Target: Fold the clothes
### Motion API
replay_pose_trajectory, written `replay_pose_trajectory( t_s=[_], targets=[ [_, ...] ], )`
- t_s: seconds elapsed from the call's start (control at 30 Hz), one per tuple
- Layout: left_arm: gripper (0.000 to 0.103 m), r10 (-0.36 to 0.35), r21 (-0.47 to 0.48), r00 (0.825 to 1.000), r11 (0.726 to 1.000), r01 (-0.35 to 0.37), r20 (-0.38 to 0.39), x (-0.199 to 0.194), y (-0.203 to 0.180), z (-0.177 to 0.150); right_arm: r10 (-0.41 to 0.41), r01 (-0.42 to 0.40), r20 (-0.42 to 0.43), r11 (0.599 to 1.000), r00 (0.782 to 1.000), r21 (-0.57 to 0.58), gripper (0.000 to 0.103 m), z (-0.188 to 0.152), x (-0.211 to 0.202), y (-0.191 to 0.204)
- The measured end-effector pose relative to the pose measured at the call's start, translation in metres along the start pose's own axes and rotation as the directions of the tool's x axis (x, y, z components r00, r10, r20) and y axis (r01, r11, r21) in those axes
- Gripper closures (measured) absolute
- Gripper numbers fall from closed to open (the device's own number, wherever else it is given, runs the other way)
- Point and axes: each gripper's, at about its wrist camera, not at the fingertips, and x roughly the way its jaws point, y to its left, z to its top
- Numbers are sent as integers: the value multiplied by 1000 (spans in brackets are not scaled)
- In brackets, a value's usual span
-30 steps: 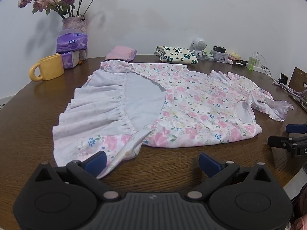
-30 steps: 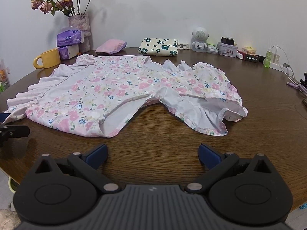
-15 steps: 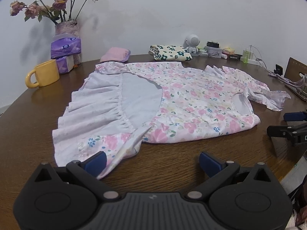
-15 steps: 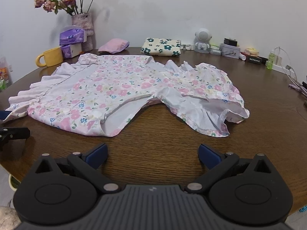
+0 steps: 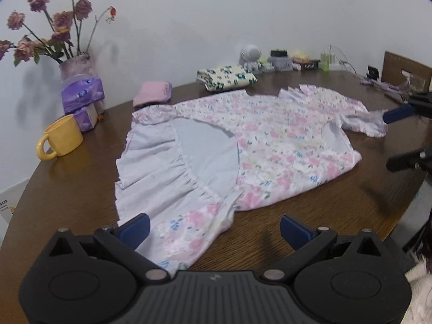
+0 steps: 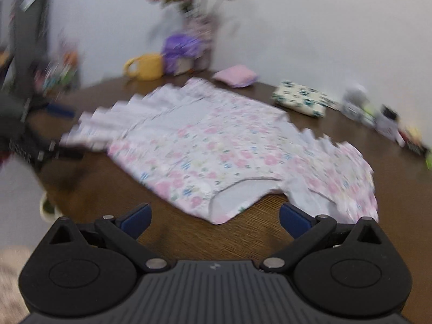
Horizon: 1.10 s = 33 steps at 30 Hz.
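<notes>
A pink floral dress (image 5: 270,148) lies spread flat on the round brown table (image 5: 81,189), its pale lining and ruffled hem turned up on the left. My left gripper (image 5: 214,228) is open low over the near hem corner, which lies between its fingers by the left one. At the right edge my right gripper (image 5: 399,137) stands open next to the ruffled sleeve (image 5: 372,124). The right wrist view is blurred: the dress (image 6: 216,156) fills the middle, my right gripper (image 6: 215,218) is open with nothing held, and the left gripper (image 6: 64,132) shows at the left by the hem.
A yellow mug (image 5: 60,137), purple tissue packs (image 5: 81,94) and a vase of flowers (image 5: 73,64) stand at the back left. A folded pink cloth (image 5: 152,94), a folded floral cloth (image 5: 226,77), a white figurine (image 5: 251,56) and cables (image 5: 378,81) line the back.
The left gripper has moved forward over the hem corner. The right gripper has swung quickly, its view now blurred and turned, and it sits closer to the sleeve. Both stay open.
</notes>
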Motion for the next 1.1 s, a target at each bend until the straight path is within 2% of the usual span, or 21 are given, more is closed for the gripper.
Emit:
replay_pose_trajectory(
  t_s=[0.07,0.1,0.23,0.27,0.33,0.37,0.4,0.43,0.57,0.67,0.73,0.8,0.9,1.1],
  targets=[
    [2,-19,8,1000,1000,19,-9,1,5,2,24,-26,-38,998,999,-61,1,5,9,8],
    [4,-33,10,999,999,33,-13,1,7,2,32,-36,-58,996,998,-82,5,8,15,10],
    [16,-69,47,997,996,70,-40,4,7,3,45,-61,-114,989,992,-137,26,16,34,13],
    [19,-73,51,996,996,75,-52,5,7,1,46,-62,-117,988,992,-143,28,15,37,13],
    [31,-85,54,994,995,89,-76,9,6,-2,55,-74,-128,986,990,-149,39,15,43,12],
    [33,-91,54,992,994,96,-85,9,7,-3,64,-84,-134,985,989,-148,43,15,45,11],
    [38,-97,55,991,993,102,-94,10,7,-4,73,-94,-141,985,987,-148,52,15,48,10],
    [39,-101,58,990,993,107,-97,10,7,-6,83,-105,-148,984,986,-143,59,16,49,8],
    [44,-114,56,987,991,121,-112,8,8,-5,83,-105,-158,984,984,-141,72,15,50,4],
    [58,-97,77,987,991,107,-127,11,9,-3,91,-115,-167,983,982,-143,84,15,51,1],
    [82,-103,91,986,989,116,-131,12,10,-2,94,-120,-175,982,980,-146,88,15,51,0],
    [100,-90,105,987,989,104,-131,14,8,-1,85,-112,-179,982,980,-150,94,17,53,0],
    [102,-71,125,990,988,86,-121,13,8,1,70,-96,-170,984,983,-147,101,19,53,0],
    [103,2,168,996,986,12,-87,9,9,13,40,-60,-124,985,992,-164,102,29,47,-2]
  ],
)
